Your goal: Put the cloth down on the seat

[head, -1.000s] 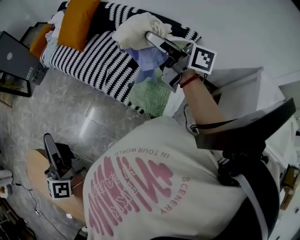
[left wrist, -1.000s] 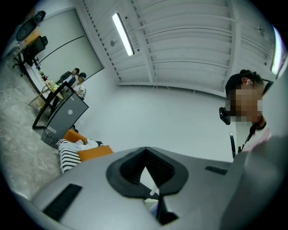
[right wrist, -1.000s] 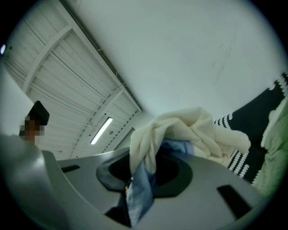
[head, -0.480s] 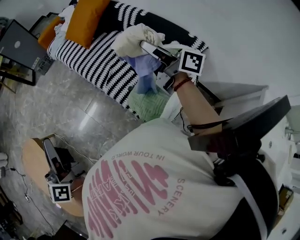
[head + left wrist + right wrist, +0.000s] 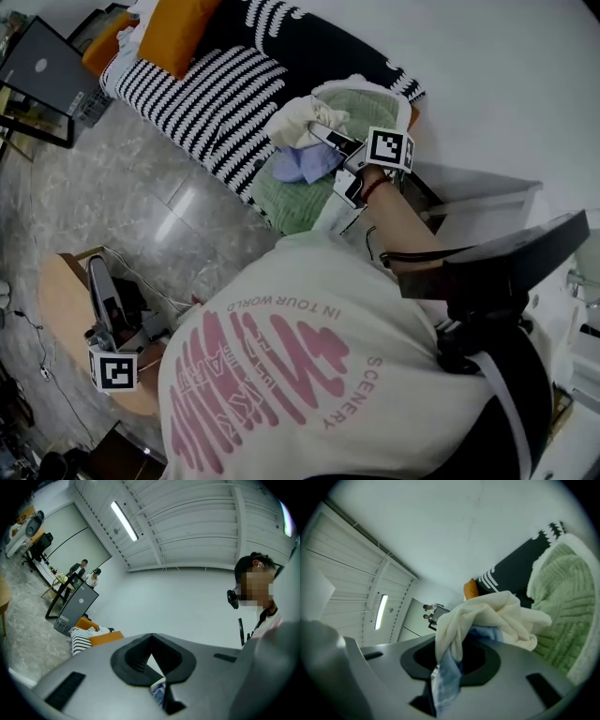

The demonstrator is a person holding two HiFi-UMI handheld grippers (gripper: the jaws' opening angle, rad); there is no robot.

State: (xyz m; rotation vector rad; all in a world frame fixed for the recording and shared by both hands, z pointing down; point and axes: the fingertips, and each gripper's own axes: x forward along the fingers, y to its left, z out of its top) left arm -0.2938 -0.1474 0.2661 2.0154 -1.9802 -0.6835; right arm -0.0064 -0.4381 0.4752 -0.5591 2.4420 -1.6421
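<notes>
A cream cloth (image 5: 298, 120) bunched with a blue cloth (image 5: 302, 166) hangs from my right gripper (image 5: 330, 142), which is shut on the bundle. It hovers just over a green knitted blanket (image 5: 298, 199) draped on the right end of the black-and-white striped sofa seat (image 5: 202, 94). In the right gripper view the cream cloth (image 5: 487, 616) and blue cloth (image 5: 444, 679) spill out of the right gripper (image 5: 449, 660), with the green blanket (image 5: 562, 602) close on the right. My left gripper (image 5: 101, 298) is low at the left over a round wooden table (image 5: 64, 314), jaws together and empty (image 5: 152, 660).
An orange cushion (image 5: 173, 28) lies at the sofa's far end. A dark panel on a stand (image 5: 42, 70) is at the top left. White furniture (image 5: 478, 211) stands right of the sofa. Grey tiled floor (image 5: 122, 187) lies between sofa and table.
My right gripper has carried the cloth bundle down and right along the sofa, to just above the green blanket. The left gripper stays by the round table.
</notes>
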